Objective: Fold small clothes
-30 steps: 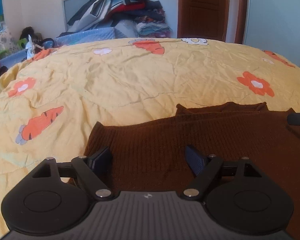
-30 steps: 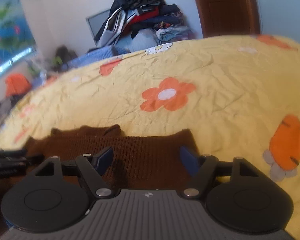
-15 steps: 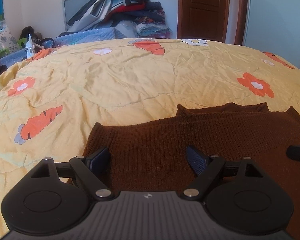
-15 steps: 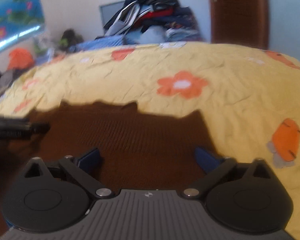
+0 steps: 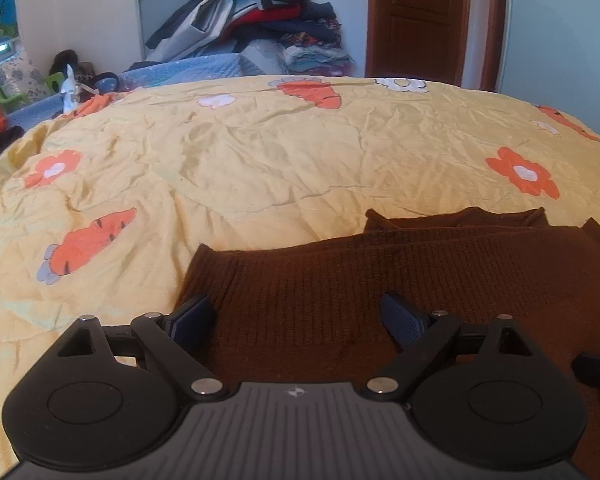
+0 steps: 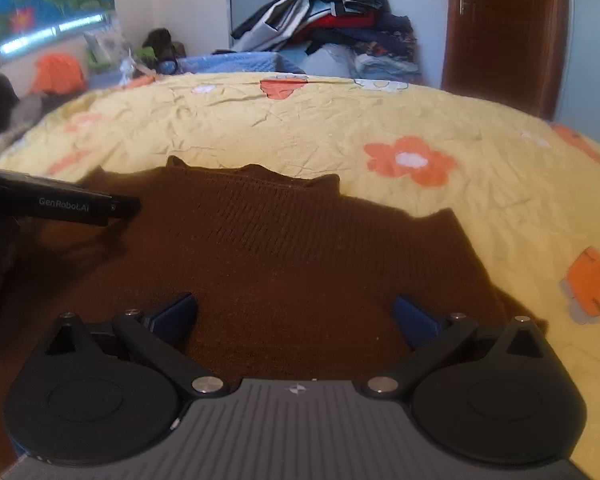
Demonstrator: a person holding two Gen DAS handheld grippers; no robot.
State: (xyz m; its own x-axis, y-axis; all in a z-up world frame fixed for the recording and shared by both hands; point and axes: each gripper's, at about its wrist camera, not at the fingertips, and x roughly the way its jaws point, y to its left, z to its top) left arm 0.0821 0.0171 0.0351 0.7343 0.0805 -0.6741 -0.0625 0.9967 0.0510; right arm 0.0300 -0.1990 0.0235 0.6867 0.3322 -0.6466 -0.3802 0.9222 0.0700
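The right tongs (image 6: 294, 314) have slid sideways over the brown sweater (image 6: 284, 248) and spread wide since a second ago; the left tongs (image 5: 296, 316) are opening, pinching nothing. The sweater lies flat at the near edge of the yellow bed cover (image 5: 260, 160), under both tongs, seemingly partly folded with more folds left.

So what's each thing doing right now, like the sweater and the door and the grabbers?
Brown sweater: lying flat on the bedspread, not held.
Left hand-held gripper: jaws opening, nothing gripped.
Right hand-held gripper: wide open.
Door: closed.
Clothes pile: heaped, unfolded.
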